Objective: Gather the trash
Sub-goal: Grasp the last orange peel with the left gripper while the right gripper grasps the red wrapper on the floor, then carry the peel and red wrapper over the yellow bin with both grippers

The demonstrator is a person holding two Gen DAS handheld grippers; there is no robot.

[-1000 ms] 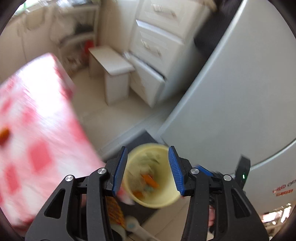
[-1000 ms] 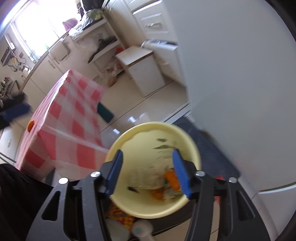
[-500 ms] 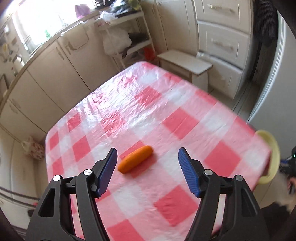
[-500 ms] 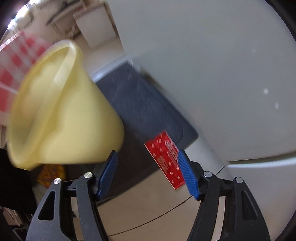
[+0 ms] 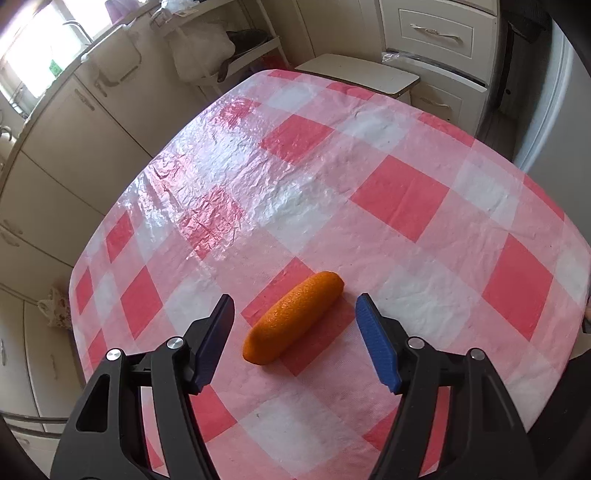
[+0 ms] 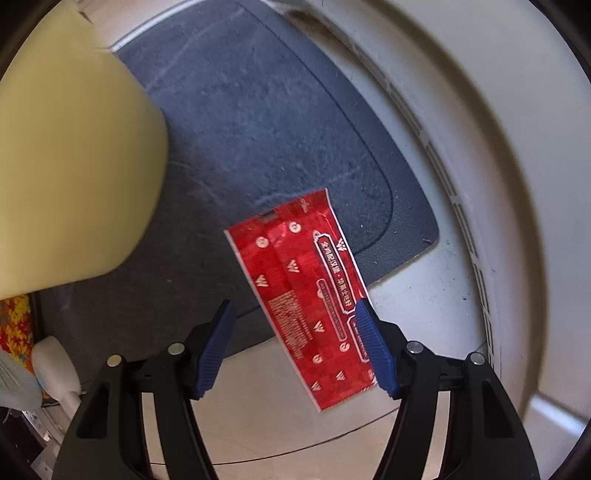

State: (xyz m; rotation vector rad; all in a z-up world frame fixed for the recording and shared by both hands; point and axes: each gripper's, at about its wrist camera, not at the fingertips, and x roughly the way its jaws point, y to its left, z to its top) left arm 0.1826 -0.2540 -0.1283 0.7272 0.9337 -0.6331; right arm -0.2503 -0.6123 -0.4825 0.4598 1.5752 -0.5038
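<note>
**A:** Your left gripper (image 5: 295,341) has its jaws spread wide with nothing pinched. Blue ribbed pads (image 5: 376,345) on black plastic arms. Just past the tips there's an orange peel (image 5: 293,317) lying on the table (image 5: 406,192), a pebbly, curled oblong piece, not touching either pad. The cloth is a crinkly, shiny plastic sheet in red, pink and white checks. Further back you've got cream cabinets (image 5: 74,140), a white stool (image 5: 358,75) and drawers (image 5: 436,33).

**B:** And the right one?

**A:** Your right gripper (image 6: 295,345) is pointing at the floor, jaws also apart, gripping nothing. A red wrapper (image 6: 303,295) sits flat between and just beyond the tips, half on the pale tile, half on a dark grey mat (image 6: 258,122) with rounded corners. The right pad overlaps its edge in the view, but I can't tell if it's actually touching.

**B:** Any writing on it?

**A:** Yeah, glossy foil with white Chinese characters in framed strips along one long edge, a block of fine print, and little round and triangular logos scattered about. Too small for me to read.

**B:** The bin?

**A:** Pale yellow plastic bin (image 6: 66,166), smooth wall, on the mat to the left of the wrapper and near it. A curved white appliance (image 6: 498,147) is beyond the mat.
</note>
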